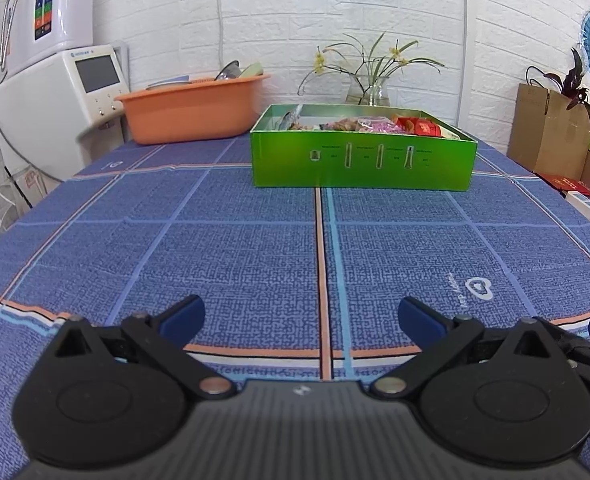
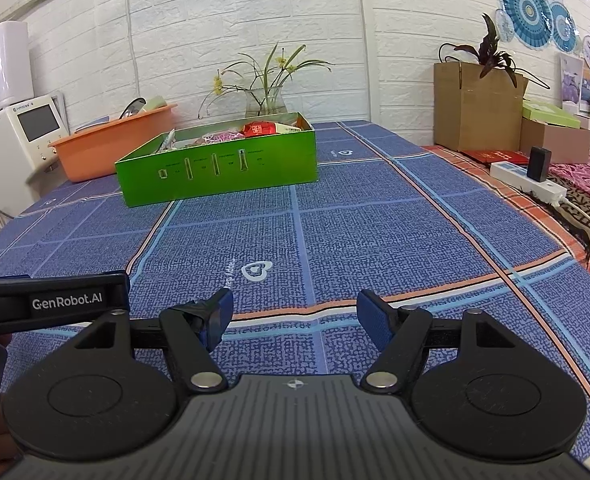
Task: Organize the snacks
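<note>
The left gripper has its two blue fingers spread wide apart, and nothing is between them. It sits low over the blue cloth near the front edge of the table. The right gripper is spread apart too, and it holds nothing. It is also low over the cloth, close to the left gripper, whose black arm pokes in at the left side of the right view.

The green box stands on the cloth at the far end of the table, well apart from both grippers. It has no lid on. The snacks lie inside it: some pink ones, some brown ones and a red pack. A shiny wrapper sticks up at the left end of the box. I cannot tell what each snack is.

To the left of the box is an orange tub with dishes in it. Behind the box is a glass vase with long green leaves and small yellow flowers. A white machine with a screen stands at the left edge. On the right, off the blue cloth, are a brown paper bag with a dark plant, and a white power strip with a black plug in it.
</note>
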Available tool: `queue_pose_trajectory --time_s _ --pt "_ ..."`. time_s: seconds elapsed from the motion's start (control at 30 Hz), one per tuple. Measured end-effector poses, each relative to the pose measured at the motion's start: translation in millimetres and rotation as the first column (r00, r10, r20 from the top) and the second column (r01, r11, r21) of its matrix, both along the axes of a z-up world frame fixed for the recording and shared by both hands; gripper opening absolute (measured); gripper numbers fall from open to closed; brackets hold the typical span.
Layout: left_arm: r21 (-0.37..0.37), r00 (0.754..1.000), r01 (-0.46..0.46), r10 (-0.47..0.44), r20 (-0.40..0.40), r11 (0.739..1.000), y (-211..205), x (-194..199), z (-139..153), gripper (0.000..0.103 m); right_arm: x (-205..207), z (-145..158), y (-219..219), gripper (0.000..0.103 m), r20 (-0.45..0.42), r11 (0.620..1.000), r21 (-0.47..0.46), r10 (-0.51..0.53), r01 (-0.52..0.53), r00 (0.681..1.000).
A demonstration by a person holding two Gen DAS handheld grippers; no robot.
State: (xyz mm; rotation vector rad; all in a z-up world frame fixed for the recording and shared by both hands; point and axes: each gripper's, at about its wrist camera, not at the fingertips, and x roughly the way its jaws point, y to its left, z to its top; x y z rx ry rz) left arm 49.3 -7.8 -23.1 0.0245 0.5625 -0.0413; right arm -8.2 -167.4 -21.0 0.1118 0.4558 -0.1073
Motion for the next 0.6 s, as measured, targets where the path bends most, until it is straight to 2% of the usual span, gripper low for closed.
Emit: queue_pose_trajectory --time_s 0.33,0.6 --pt "-0.015 1.0 0.014 -0.014 -0.013 1.0 1.0 0.0 -0.5 0.103 -0.7 -0.7 2.1 0.103 -0.002 1.0 -0.001 0.002 -0.002 1.0" --pt "-0.005 1.0 0.013 -0.013 0.026 1.0 0.9 -6.2 1.9 0.103 -0.8 -0.7 2.7 0.103 -0.002 1.0 0.001 0.002 -0.002 1.0"
